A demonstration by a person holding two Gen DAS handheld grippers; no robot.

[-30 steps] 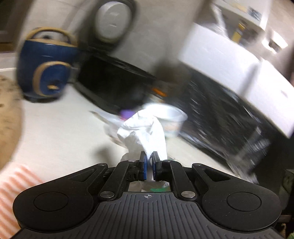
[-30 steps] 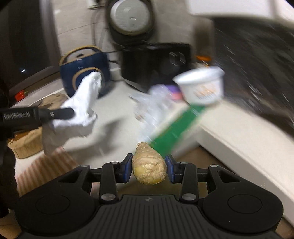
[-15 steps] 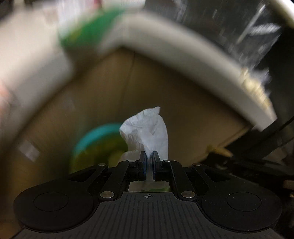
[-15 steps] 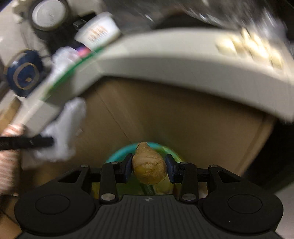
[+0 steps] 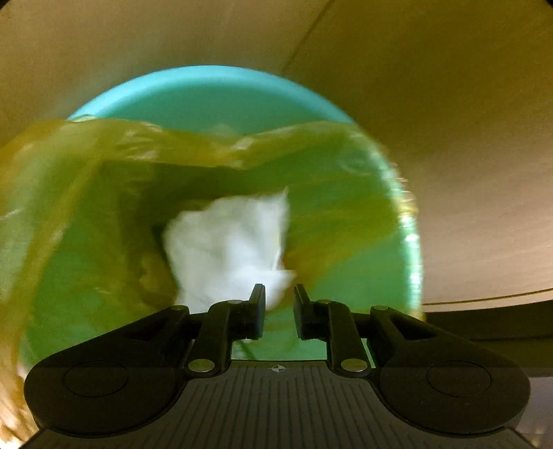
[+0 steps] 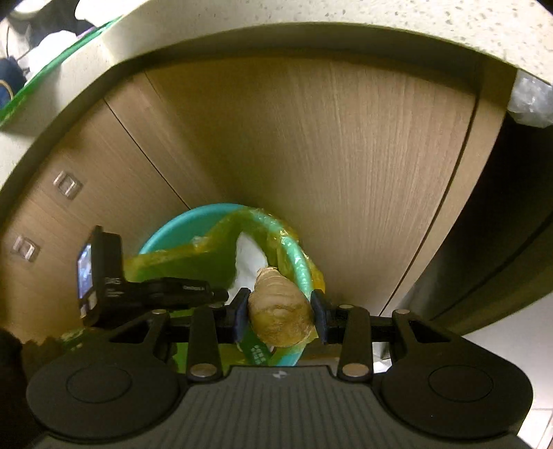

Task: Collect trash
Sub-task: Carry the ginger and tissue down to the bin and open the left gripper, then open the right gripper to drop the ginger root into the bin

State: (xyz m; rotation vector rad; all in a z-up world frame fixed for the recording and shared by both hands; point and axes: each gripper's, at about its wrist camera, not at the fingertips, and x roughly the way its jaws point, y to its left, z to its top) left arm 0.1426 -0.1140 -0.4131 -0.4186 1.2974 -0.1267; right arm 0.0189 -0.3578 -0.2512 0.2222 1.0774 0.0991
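Above a teal trash bin lined with a yellow-green plastic bag, the left tool points steeply down into the opening. Its jaws are opening, with a gap visible between the two dark pads. A crumpled white tissue, blurred, lies just ahead of the tips inside the bag; its lower edge reaches toward the left pad, but no pad presses on it, so the tissue is released.

In the right wrist view, the right tool is clenched on a tan, ridged piece of ginger root, which sits squarely between the two pads and pokes forward past them. The root hangs over the near rim of the bin, beside the bag's folded edge. The tissue shows as a white patch inside the bag, just beyond the root. The left tool's body, with a small lit screen at its rear, enters from the left at the level of the bin's mouth.

Behind the bin stand wood-grain cabinet doors with two small square metal pulls. The speckled pale desk edge curves across the top, carrying a green strip at far left.
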